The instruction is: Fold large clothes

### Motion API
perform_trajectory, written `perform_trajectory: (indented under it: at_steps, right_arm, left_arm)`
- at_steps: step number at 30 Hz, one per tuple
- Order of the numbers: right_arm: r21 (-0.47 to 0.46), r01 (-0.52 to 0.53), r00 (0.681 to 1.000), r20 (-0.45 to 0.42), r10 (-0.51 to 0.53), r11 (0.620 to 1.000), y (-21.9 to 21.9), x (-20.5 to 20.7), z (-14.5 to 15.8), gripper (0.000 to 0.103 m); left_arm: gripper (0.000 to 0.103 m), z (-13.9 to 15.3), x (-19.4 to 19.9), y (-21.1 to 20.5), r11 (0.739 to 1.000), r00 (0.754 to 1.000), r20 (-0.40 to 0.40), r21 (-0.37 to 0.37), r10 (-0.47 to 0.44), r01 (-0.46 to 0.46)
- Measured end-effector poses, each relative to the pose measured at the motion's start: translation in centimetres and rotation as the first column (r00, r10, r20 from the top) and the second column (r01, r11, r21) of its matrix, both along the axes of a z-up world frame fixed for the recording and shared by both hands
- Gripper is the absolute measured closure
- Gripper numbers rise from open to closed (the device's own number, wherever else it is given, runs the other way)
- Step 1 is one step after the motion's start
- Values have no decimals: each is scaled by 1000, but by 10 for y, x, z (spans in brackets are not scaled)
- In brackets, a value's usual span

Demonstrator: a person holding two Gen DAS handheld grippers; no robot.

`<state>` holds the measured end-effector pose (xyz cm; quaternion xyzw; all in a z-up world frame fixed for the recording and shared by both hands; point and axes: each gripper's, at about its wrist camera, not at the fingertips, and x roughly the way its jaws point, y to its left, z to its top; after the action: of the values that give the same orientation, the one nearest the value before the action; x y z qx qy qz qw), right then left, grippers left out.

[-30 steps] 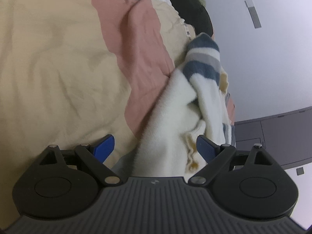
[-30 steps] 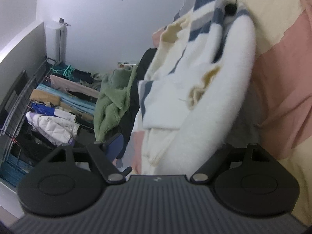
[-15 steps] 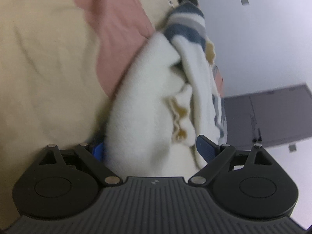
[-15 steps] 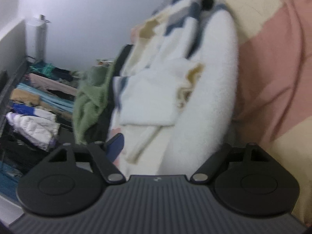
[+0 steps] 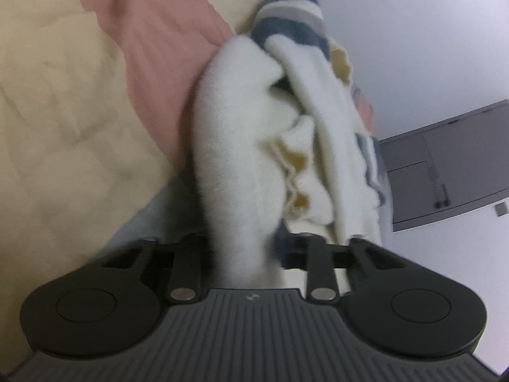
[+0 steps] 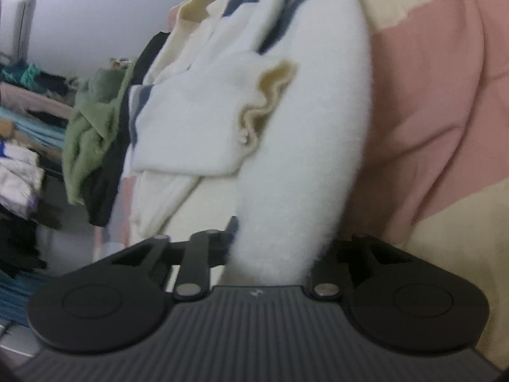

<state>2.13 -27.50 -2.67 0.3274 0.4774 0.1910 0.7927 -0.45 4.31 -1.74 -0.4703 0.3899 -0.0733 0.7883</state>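
Observation:
A fluffy white sweater (image 5: pixel 238 146) with blue and grey stripes lies bunched on a bed with a cream and pink quilt (image 5: pixel 79 102). My left gripper (image 5: pixel 246 248) is shut on a thick white fold of the sweater; the fabric hides its fingertips. In the right wrist view the same sweater (image 6: pixel 302 133) runs from the top of the frame down into my right gripper (image 6: pixel 270 248), which is shut on another white fold. A yellowish ruffled hem (image 6: pixel 267 95) shows on the sweater.
The quilt (image 6: pixel 445 95) spreads to the right in the right wrist view. A green garment (image 6: pixel 95 121) and dark clothes hang off the bed edge. Piles of clothes (image 6: pixel 19 159) sit at far left. A grey cabinet (image 5: pixel 445 165) stands against the wall.
Both grippers moved forward onto the sweater and closed on its white folds. The sweater now fills the jaws and looks larger in both views.

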Motion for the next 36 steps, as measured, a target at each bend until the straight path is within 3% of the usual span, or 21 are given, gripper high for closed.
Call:
perform_trajectory:
  at_steps: [4, 10, 13, 20, 25, 29, 31, 33, 36]
  right_arm:
    - [33, -1, 996, 93, -2, 999, -7, -9, 25, 81]
    - [204, -13, 975, 222, -33, 979, -33, -38, 66, 82]
    - [241, -56, 958, 286, -16, 969, -39, -56, 92, 82]
    - [230, -156, 900, 434, 42, 961, -33, -108, 174, 82]
    - [270, -159, 883, 469, 15, 949, -30, -126, 223, 82]
    - [233, -79, 900, 435, -31, 969, -23, -114, 242, 81]
    - [187, -35, 913, 406, -45, 982, -9, -90, 241, 81]
    - [177, 39, 942, 321, -95, 983, -1, -59, 232, 81]
    - [180, 94, 957, 254, -139, 979, 3, -22, 212, 81]
  left_arm:
    - [85, 18, -17, 12, 996, 995, 94, -83, 24, -17]
    - [88, 65, -49, 35, 973, 964, 262, -228, 40, 22]
    - [88, 98, -68, 36, 977, 951, 308, -209, 22, 45]
    - [88, 193, -138, 39, 984, 905, 425, -172, 25, 53]
    - [88, 244, -167, 47, 986, 871, 490, -156, 23, 62]
    - [87, 265, -153, 44, 999, 862, 507, -39, 16, 5]
    - [87, 261, -122, 40, 1000, 874, 484, -23, 28, -19]
    - [87, 251, -91, 40, 999, 893, 448, -23, 42, -36]
    - [87, 235, -42, 41, 998, 915, 397, -21, 64, -61]
